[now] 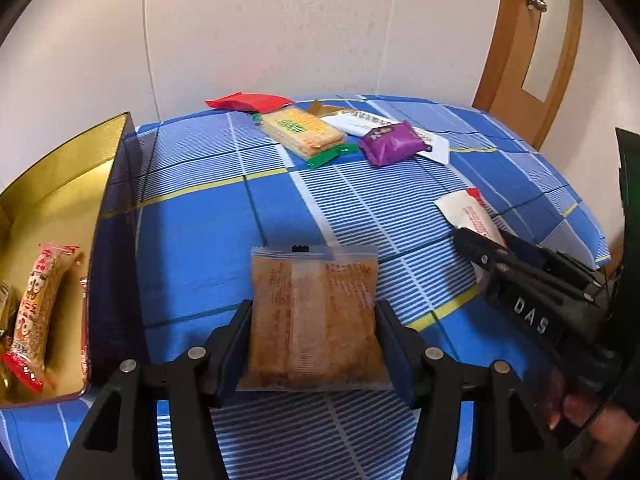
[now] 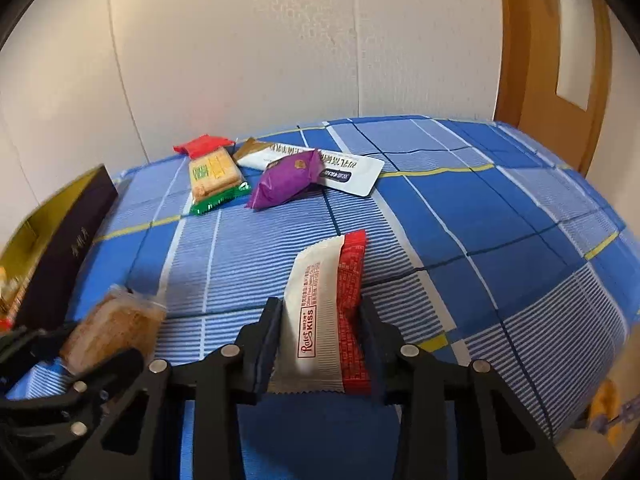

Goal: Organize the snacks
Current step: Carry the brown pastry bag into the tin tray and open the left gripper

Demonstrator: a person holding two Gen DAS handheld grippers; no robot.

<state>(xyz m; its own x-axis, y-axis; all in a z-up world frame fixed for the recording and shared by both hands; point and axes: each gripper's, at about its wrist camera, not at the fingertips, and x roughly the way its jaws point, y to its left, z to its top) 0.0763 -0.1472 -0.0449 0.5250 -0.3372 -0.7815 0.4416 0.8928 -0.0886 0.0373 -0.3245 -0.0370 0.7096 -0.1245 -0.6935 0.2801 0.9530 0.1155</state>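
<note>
Blue checked cloth (image 1: 200, 240) covers the surface, with the gold-lined box (image 1: 60, 192) at its left edge already holding snacks. Right of the box, the left gripper (image 1: 314, 336) clamps a brown cake packet (image 1: 312, 320), and farther right the right gripper (image 2: 320, 344) pinches a red-and-white wafer packet (image 2: 320, 320), both probably bound for the box. Loose snacks (image 2: 280, 178) wait beyond.

snack packets (image 1: 303, 131) on blue checked tablecloth (image 1: 224, 216)
</note>
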